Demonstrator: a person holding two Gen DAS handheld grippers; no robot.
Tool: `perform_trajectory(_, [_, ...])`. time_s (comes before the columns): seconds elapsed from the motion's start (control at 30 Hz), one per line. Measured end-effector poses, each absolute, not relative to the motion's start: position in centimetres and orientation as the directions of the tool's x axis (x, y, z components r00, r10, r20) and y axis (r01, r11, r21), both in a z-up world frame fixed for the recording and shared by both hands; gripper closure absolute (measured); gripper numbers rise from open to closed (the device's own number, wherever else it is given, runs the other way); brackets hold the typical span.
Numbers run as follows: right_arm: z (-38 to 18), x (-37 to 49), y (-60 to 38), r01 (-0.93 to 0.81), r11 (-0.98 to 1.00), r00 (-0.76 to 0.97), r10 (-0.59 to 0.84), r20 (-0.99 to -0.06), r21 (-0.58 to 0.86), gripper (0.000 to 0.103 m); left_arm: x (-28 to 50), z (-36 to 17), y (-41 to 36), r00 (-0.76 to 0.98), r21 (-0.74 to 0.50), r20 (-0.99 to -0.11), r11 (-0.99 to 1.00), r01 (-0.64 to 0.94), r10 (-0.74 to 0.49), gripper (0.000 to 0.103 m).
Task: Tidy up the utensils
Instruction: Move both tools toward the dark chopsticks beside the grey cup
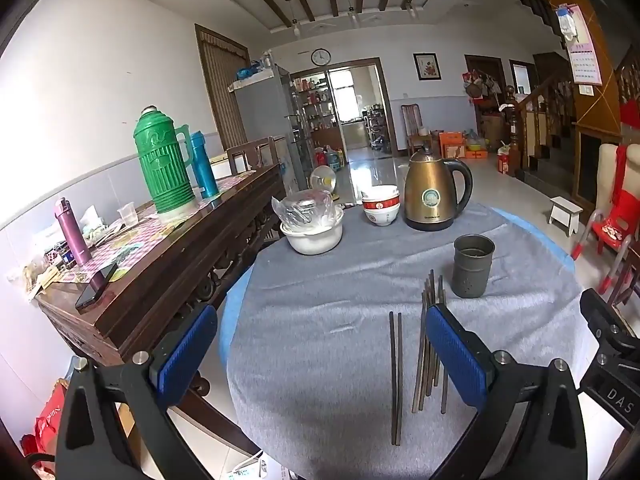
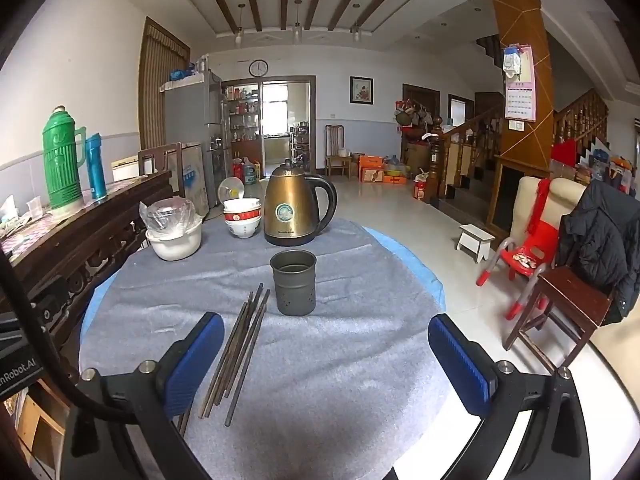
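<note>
Several dark metal chopsticks (image 1: 430,344) lie in a loose bundle on the grey cloth, with a separate pair (image 1: 395,376) just to their left. A grey metal utensil holder (image 1: 471,265) stands upright and looks empty behind them. In the right wrist view the bundle (image 2: 240,348) lies left of centre and the holder (image 2: 293,282) stands behind it. My left gripper (image 1: 320,344) is open and empty above the near edge of the table. My right gripper (image 2: 326,354) is open and empty, with the bundle beside its left finger.
A gold kettle (image 1: 434,192), stacked bowls (image 1: 381,205) and a white pot with plastic-wrapped contents (image 1: 312,224) stand at the back of the round table (image 1: 304,292). A wooden sideboard (image 1: 160,264) with thermoses is on the left. A wooden chair (image 2: 560,304) stands on the right.
</note>
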State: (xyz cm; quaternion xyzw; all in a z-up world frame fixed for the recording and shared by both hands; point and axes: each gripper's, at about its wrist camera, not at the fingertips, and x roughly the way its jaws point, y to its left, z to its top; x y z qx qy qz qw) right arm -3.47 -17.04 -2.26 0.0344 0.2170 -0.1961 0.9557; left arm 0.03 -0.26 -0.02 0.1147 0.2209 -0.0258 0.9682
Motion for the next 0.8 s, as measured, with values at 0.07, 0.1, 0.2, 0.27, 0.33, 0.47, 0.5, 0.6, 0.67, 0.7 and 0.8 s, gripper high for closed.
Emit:
perform_trajectory(0.07, [-2.24, -3.16, -17.2, 0.389, 0.921, 0.828, -0.359, -0.431, -0.019, 0.0, 0.03, -0.02, -0.26, 0.9, 0.209, -0.436, 0.972, 0.102, 0.0, 0.0])
perform_trajectory(0.1, [-2.2, -3.2, -17.17, 0.391, 0.92, 0.827, -0.36, -0.431, -0.019, 0.0, 0.04, -0.06, -0.25, 0.899, 0.209, -0.438, 0.972, 0.104, -0.001, 0.0])
perform_trajectory(0.2, [-2.08, -3.31, -17.25, 0.394, 0.919, 0.826, -0.363, -0.432, -0.019, 0.0, 0.05, -0.15, -0.21, 0.897, 0.209, -0.441, 0.972, 0.104, -0.001, 0.0])
perform_trajectory(0.27, [-1.61, -3.44, -17.24, 0.396, 0.918, 0.823, -0.364, -0.435, -0.018, 0.0, 0.05, -0.17, -0.14, 0.896, 0.207, -0.444, 0.973, 0.106, -0.003, 0.0])
perform_trajectory(0.33, [-1.6, -3.5, -17.29, 0.397, 0.918, 0.825, -0.366, -0.43, -0.02, 0.0, 0.02, -0.17, -0.06, 0.896, 0.206, -0.443, 0.973, 0.105, -0.003, 0.0])
perform_trajectory(0.47, [-1.64, -3.58, -17.48, 0.399, 0.917, 0.824, -0.369, -0.43, -0.022, 0.0, 0.12, -0.25, -0.18, 0.898, 0.203, -0.439, 0.973, 0.106, -0.006, 0.0])
perform_trajectory(0.5, [-1.67, -3.55, -17.47, 0.399, 0.917, 0.822, -0.369, -0.433, -0.022, 0.0, 0.08, -0.27, -0.19, 0.898, 0.202, -0.44, 0.974, 0.107, -0.007, 0.0])
perform_trajectory(0.6, [-1.63, -3.58, -17.56, 0.401, 0.916, 0.821, -0.37, -0.434, -0.021, 0.0, 0.1, -0.35, -0.15, 0.897, 0.201, -0.443, 0.974, 0.109, -0.009, 0.0])
perform_trajectory(0.67, [-1.65, -3.61, -17.58, 0.401, 0.916, 0.821, -0.369, -0.436, -0.02, 0.0, 0.1, -0.41, -0.15, 0.896, 0.202, -0.443, 0.973, 0.109, -0.009, 0.0])
perform_trajectory(0.7, [-1.64, -3.59, -17.59, 0.401, 0.916, 0.82, -0.367, -0.439, -0.017, 0.0, 0.11, -0.45, -0.16, 0.896, 0.203, -0.444, 0.973, 0.11, -0.009, 0.0])
perform_trajectory(0.8, [-1.69, -3.55, -17.59, 0.402, 0.915, 0.815, -0.37, -0.446, -0.025, 0.0, 0.17, -0.52, -0.12, 0.893, 0.197, -0.45, 0.974, 0.113, -0.013, 0.0])
